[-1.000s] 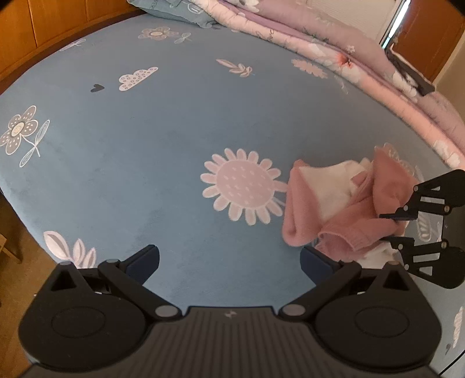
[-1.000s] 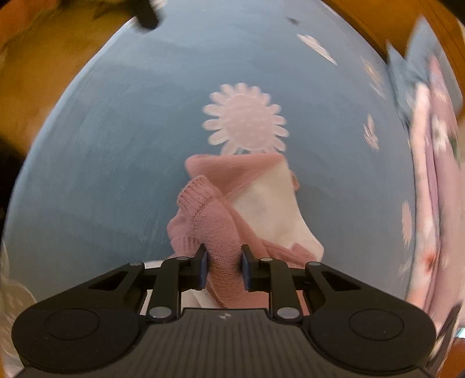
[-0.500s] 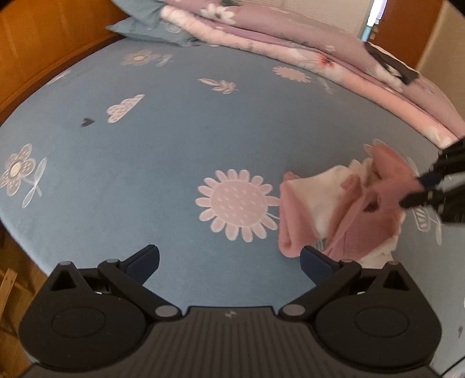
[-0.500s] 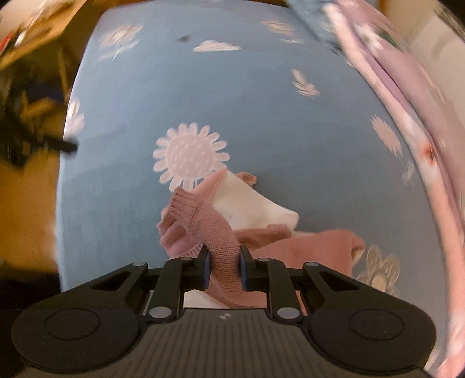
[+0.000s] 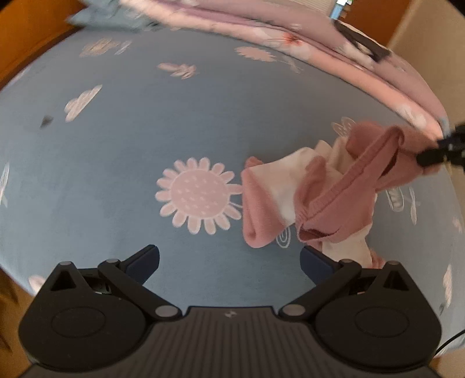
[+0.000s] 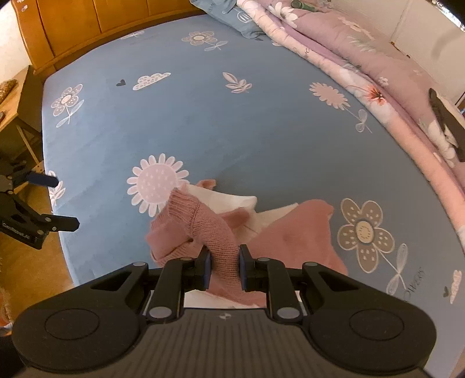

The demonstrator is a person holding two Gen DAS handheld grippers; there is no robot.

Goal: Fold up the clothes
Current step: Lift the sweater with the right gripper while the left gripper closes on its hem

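A pink and white knitted sweater [image 5: 325, 197] lies crumpled on the blue flowered bed sheet [image 5: 145, 139], right of a large pink daisy print. My right gripper [image 6: 223, 266] is shut on a pink knitted part of the sweater [image 6: 209, 224] and lifts it off the sheet; it shows at the right edge of the left wrist view [image 5: 436, 154]. My left gripper [image 5: 229, 258] is open and empty, low over the sheet in front of the sweater; it also shows at the left edge of the right wrist view [image 6: 55, 200].
A pink and purple flowered quilt [image 6: 377, 67] is heaped along the far right side of the bed. A blue pillow [image 6: 232, 17] lies at the head by the wooden headboard [image 6: 87, 26]. The bed edge and wooden floor [image 6: 52, 261] are on the left.
My right gripper has pulled the pink part of the sweater up and to the right, stretching the garment out. The left gripper has stayed open and shifted slightly.
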